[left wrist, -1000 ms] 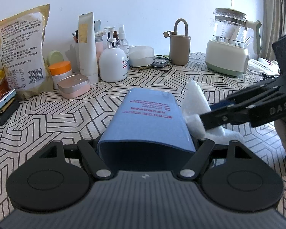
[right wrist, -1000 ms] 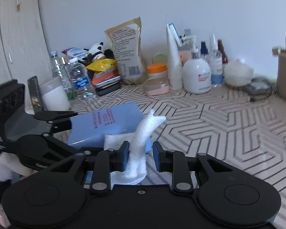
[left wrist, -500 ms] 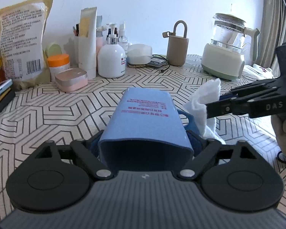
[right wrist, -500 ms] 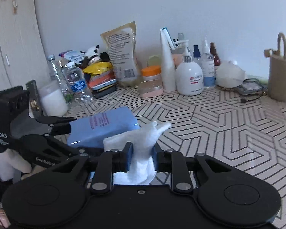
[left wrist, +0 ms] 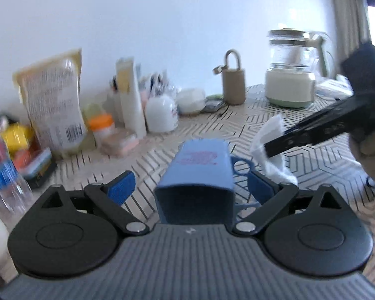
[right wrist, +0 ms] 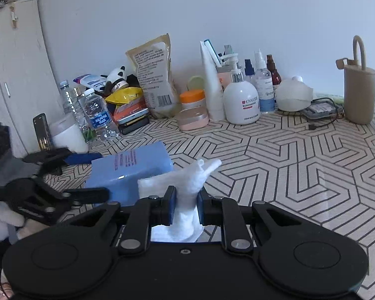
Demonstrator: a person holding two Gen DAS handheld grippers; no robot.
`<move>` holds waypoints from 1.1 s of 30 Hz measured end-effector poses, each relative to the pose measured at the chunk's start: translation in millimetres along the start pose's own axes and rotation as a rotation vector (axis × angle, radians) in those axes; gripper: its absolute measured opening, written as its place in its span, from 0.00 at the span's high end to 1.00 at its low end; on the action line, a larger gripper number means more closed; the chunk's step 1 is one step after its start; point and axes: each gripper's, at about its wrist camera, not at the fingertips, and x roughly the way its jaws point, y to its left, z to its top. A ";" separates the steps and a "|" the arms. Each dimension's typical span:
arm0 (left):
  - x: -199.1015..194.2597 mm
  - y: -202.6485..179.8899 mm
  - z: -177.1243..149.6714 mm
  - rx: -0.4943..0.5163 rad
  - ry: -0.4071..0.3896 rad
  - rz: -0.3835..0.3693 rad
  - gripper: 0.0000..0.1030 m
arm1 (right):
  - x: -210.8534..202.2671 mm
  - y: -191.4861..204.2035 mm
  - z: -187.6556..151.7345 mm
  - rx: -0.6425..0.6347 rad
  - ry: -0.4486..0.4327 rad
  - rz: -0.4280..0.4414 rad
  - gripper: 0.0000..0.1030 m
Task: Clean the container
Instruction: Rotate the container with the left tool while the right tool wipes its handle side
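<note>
Left wrist view: the left gripper [left wrist: 190, 187] has just been opening, its jaws wide and clear of the blue container [left wrist: 200, 172] lying between them on the patterned table [left wrist: 312, 155].

Right wrist view: the right gripper [right wrist: 185, 206] is clenched on a white cloth [right wrist: 187, 182] just right of the container [right wrist: 130, 170].

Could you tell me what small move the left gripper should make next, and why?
Probably draw the left gripper straight back off the light blue plastic container. Its fingers have just been opening and stand clear of the container lying on the patterned tablecloth, while the right gripper is shut on the white cloth.
</note>
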 end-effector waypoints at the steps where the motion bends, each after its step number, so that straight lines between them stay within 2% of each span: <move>1: -1.0 -5.5 1.3 0.058 0.000 0.006 0.00 | 1.0 -1.4 -0.9 0.008 0.002 0.007 0.79; 4: 2.2 -27.4 -1.2 0.279 0.034 0.063 0.00 | 2.3 -3.6 -1.9 0.017 0.000 0.010 0.79; 7: 5.0 -47.4 -8.4 0.427 0.046 0.072 0.00 | 2.4 -3.2 -2.9 0.014 -0.011 -0.014 0.79; 10: 11.3 -59.7 -12.3 0.512 0.064 0.045 0.00 | 2.5 -2.2 -4.2 0.015 -0.009 -0.010 0.79; 12: 20.4 -69.3 -8.5 0.569 0.083 0.064 0.00 | 2.2 -1.0 -4.6 0.014 -0.008 -0.005 0.79; 16: 37.3 -82.2 -1.3 0.627 0.108 0.050 0.00 | 2.8 -1.0 -4.4 0.011 -0.005 -0.001 0.78; 21: 48.6 -104.9 -7.7 0.737 0.156 0.042 0.00 | -1.2 -6.7 -5.0 0.044 -0.027 0.027 0.78; 24: 49.9 -112.1 -4.1 0.757 0.171 0.040 0.00 | -7.6 -7.7 -4.8 0.061 -0.055 0.054 0.78; 29: 62.6 -92.3 -2.3 0.685 0.199 0.048 0.00 | -9.5 -2.1 -3.8 0.042 -0.061 0.058 0.78; 31: 65.8 -82.0 0.5 0.634 0.212 0.034 0.06 | -6.2 -2.9 -4.6 0.045 -0.052 0.061 0.78; 32: 65.7 -79.3 0.8 0.611 0.198 0.037 0.12 | -5.0 -3.2 -5.1 0.045 -0.047 0.061 0.78; 33: 66.1 -74.6 2.5 0.583 0.186 0.033 0.14 | -5.2 -3.7 -5.4 0.045 -0.046 0.063 0.78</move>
